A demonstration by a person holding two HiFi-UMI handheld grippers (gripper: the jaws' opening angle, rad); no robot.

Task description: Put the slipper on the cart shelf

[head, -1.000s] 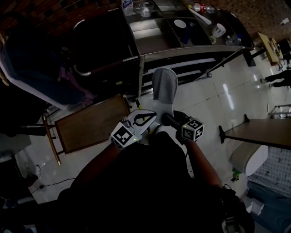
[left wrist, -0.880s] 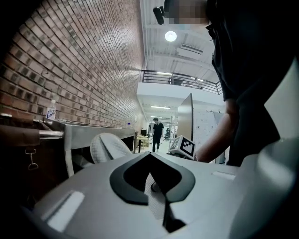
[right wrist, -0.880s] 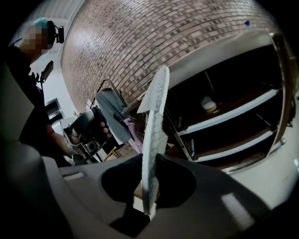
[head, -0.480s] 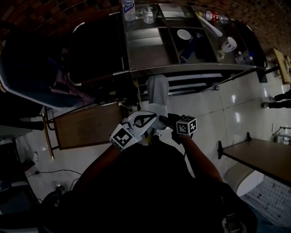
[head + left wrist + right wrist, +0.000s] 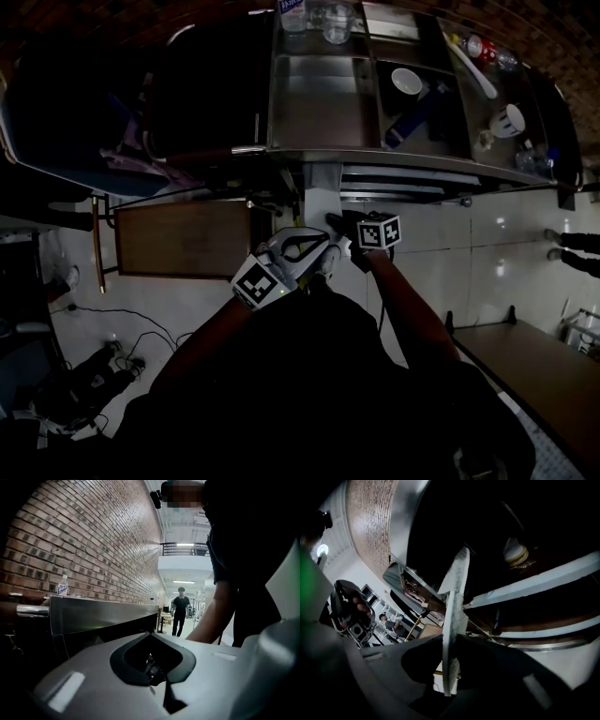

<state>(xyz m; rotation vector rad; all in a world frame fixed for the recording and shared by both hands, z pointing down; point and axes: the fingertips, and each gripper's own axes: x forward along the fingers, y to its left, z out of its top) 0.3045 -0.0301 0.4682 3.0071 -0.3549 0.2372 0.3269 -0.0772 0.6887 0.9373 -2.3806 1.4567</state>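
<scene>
Grey cloth covers the upper of the flat slipper [image 5: 324, 190]. In the head view only a pale grey strip of it shows, running straight away from the person, with its far end hidden under the top edge of the stainless-steel cart [image 5: 309, 155]. The right gripper view catches the slipper [image 5: 453, 606] edge-on: a thin, whitish sole with a fine speckled texture. It stands nearly upright in that view and widens a little toward the far end.

The black right gripper [image 5: 334, 222] is clamped on the near end of the slipper, one jaw pressing each flat face. In its own view the sole runs up between the two dark jaws of the right gripper [image 5: 451, 641]. The slipper hangs clear of the floor at the open side of the cart, with its far end in front of the pale metal rails of the lower shelves [image 5: 534, 581]. No view shows whether it touches a shelf.

The white left gripper [image 5: 319, 246] is just beside the right one and is off the slipper. Its own view shows the two pale grey jaws of the left gripper [image 5: 150, 634] brought together with nothing between them, and the cart's steel side [image 5: 103, 613] beyond.

On the cart's top lie a round white bowl [image 5: 406, 82] and a clear drinking glass [image 5: 336, 21].
</scene>
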